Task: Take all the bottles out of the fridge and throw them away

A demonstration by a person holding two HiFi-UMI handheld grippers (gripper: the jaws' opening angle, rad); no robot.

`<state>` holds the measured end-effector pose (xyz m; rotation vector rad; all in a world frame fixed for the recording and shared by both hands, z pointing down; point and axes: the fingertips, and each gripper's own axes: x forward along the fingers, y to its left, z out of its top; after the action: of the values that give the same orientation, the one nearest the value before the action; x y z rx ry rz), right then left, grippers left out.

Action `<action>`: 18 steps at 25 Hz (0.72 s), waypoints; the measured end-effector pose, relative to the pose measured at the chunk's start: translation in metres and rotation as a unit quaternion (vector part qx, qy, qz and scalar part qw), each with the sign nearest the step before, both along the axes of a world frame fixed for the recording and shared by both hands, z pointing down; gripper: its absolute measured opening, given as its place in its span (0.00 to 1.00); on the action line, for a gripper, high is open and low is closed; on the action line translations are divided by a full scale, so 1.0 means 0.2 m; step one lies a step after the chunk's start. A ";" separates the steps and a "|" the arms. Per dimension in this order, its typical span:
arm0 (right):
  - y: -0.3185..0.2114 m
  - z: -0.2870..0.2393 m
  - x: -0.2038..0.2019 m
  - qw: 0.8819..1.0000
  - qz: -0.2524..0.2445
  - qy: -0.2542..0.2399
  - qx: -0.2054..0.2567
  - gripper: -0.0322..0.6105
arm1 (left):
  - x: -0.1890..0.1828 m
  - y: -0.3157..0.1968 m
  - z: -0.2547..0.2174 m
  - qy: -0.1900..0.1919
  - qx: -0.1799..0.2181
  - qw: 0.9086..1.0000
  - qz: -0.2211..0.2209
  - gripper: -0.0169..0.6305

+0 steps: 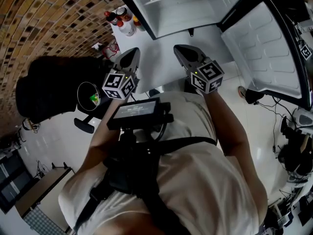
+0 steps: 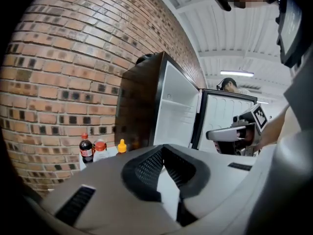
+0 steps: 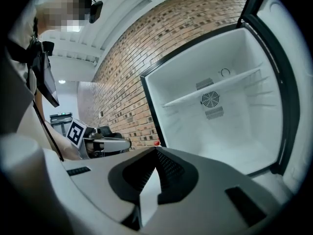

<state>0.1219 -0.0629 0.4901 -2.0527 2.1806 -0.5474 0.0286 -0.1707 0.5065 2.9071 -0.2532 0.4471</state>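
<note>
On a white worktop (image 1: 161,62) against a brick wall (image 1: 54,18) stands a small fridge (image 1: 190,9). Its door (image 1: 264,53) is swung wide to the right. The white inside shows one shelf and a fan grille, and no bottle can be seen in it from any view.

A person stands at the worktop's near edge, facing the fridge, with a hand-held gripper in each hand. The left hand-held gripper (image 1: 131,55) has its jaws closed together with nothing between them. The right hand-held gripper (image 1: 180,50) looks the same: jaws together, empty, aimed at the open cavity.

Three bottles stand upright in a tight group at the worktop's far-left corner, just beside the fridge's outer left wall and near the bricks. They are a dark cola bottle (image 2: 86,150) with a red cap, a pale bottle (image 2: 100,151) with a red cap, and a smaller one with a yellow nozzle cap (image 2: 122,146).

They look like plastic, so probably light, with smooth round sides that could slip or tip. The cola bottle may be the heaviest if it is full. The safest hold is likely across the body just below the shoulder, or around the neck under the cap.
</note>
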 end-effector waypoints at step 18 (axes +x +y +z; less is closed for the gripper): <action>0.10 -0.01 0.33 1.000 0.002 0.000 0.008 0.03 | 0.39 0.19 -0.01 0.020 -0.009 0.999 0.037 0.02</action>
<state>0.1870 -0.0433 0.4878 -2.0490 2.1720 -0.5268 0.1068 -0.1323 0.5040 2.9117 -0.1347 0.4011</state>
